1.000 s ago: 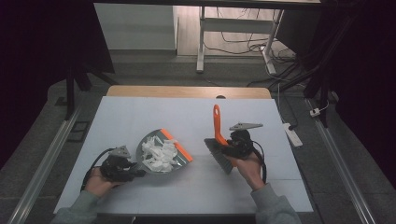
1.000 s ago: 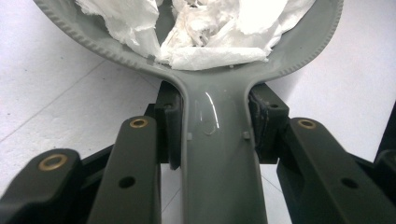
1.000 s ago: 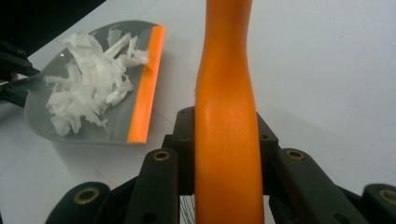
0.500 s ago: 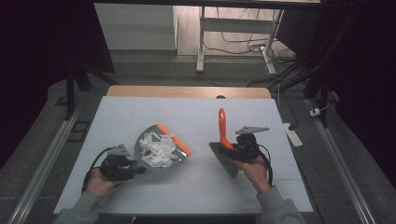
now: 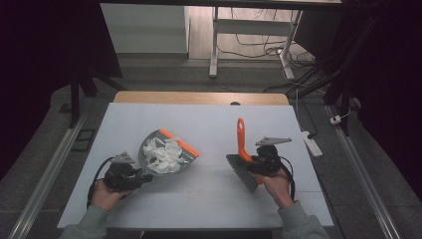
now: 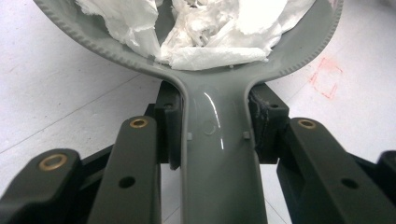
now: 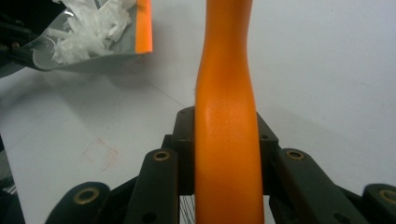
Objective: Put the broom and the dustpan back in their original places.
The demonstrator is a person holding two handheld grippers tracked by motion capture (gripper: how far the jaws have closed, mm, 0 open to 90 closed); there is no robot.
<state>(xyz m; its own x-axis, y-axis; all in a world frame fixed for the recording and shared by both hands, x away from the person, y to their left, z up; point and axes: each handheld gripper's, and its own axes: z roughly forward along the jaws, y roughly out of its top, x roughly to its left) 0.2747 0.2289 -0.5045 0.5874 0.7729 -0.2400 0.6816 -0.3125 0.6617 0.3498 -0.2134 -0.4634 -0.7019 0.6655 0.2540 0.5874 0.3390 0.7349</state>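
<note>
The sweeping looks essentially done. The grey dustpan (image 5: 166, 154) with its orange lip sits on the white desk (image 5: 209, 194), and the torn white tissue scraps (image 5: 163, 153) lie heaped inside the pan; from the high view no loose scraps can be made out on the desk around the dustpan, though anything very small would be too fine to tell.

The left hand-held gripper (image 5: 130, 177) is at the dustpan's near-left end, and its own view shows both jaws clamped against the sides of the grey dustpan handle (image 6: 219, 154), just behind the pan's bowl.

Well to the right of the dustpan, the right hand-held gripper (image 5: 259, 162) is closed around the orange brush handle (image 7: 224, 116), which points away from the person; the dark bristle head (image 5: 243, 173) lies toward the dustpan side, low over the desk. Whether the bristles touch the surface cannot be told.

What seems left, as a judgement: carrying the loaded pan off to be emptied without tipping the light tissue out, and putting the brush down.
</note>
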